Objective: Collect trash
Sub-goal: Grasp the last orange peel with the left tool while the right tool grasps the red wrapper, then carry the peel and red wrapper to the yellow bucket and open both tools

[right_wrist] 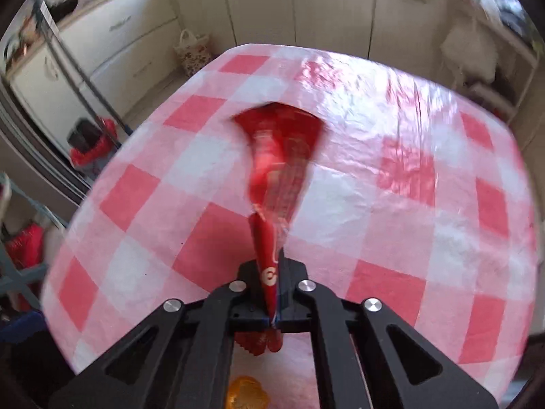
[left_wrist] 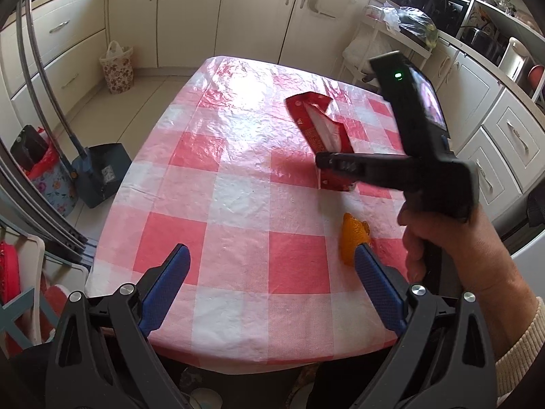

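Risk first at the table [left_wrist: 238, 211], under its thin checked plastic cloth: may get caught and dragged with the catch, if pinched together with it; cannot tell from here whether any cloth sits in the jaws.

Next, the red wrapper [right_wrist: 277, 170], over the middle of the table, on the right half. Clenched on its near end by the right gripper [right_wrist: 274, 293], with only a narrow twisted strip between the pads. May slide out or tear on a quick lift, being slick foil. Blurred in the right wrist view, so cannot say whether already off the table.

Left gripper [left_wrist: 271, 250]: released, jaws wide, nothing between them, above the near edge of the table.

Orange peel [left_wrist: 352, 238], near the table's front right corner, just beside the left gripper's right finger: may be knocked to the floor by a careless sweep, or simply forgotten.

As to direction: long axis of the wrapper from the front edge of the table toward the far edge, torn wide mouth pointing away, narrow end in the pads.
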### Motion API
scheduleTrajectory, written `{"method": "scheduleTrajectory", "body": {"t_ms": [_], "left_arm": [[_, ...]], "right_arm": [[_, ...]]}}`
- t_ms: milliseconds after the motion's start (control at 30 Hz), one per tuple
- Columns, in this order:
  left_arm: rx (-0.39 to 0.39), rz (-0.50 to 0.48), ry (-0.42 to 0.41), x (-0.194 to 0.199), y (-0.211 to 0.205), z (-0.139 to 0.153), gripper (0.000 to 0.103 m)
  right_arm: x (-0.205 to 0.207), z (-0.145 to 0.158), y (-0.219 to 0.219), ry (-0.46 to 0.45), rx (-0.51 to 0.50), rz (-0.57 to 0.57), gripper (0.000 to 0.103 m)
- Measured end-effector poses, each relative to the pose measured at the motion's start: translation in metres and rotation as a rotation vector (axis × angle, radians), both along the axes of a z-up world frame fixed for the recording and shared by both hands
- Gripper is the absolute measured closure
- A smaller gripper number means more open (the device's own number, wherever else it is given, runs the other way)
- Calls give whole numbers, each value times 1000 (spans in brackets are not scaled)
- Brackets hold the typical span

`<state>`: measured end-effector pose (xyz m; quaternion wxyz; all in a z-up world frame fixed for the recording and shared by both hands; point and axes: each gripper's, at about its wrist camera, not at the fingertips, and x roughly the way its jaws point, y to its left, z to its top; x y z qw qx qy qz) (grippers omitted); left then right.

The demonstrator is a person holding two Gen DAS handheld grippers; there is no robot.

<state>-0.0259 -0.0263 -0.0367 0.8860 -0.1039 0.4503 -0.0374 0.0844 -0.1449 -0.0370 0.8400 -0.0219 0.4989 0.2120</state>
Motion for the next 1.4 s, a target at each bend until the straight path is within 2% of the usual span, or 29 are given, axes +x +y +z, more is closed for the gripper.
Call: {"method": "scheduleTrajectory", "body": {"t_ms": [300, 367, 500, 567, 600, 633, 733, 867, 1067, 1200, 1400], "left_arm": [[20, -112, 6, 21, -49, -13, 12], [26, -125, 21, 26, -58, -17, 19], [45, -139, 83, 40, -74, -35, 44], [71, -133, 72, 41, -78, -37, 50], [82, -137, 69, 43, -81, -37, 59], [79, -140, 68, 43, -83, -38, 74], [57, -136, 67, 42, -79, -37, 87], [4, -112, 6, 31, -67, -19, 89], [-73, -72, -135, 5, -38, 33, 88], [-77, -61, -189, -5, -22, 57, 88], [-43, -43, -254, -26, -7, 85, 88]], "right_arm": [[-1, 21, -37, -38, 106, -78, 101], [-1, 21, -43, -40, 110, -82, 101], [-2, 22, -62, -43, 122, -103, 101], [-5, 23, -71, -44, 129, -119, 101], [-5, 23, -76, -45, 132, -125, 101], [-6, 23, -82, -46, 136, -131, 101], [-8, 25, -92, -53, 150, -151, 101], [-16, 34, -99, -87, 187, -166, 101], [-43, 66, -94, -200, 298, -142, 101], [-75, 82, -93, -261, 398, -131, 101], [-121, 103, -91, -361, 496, -116, 101]]}}
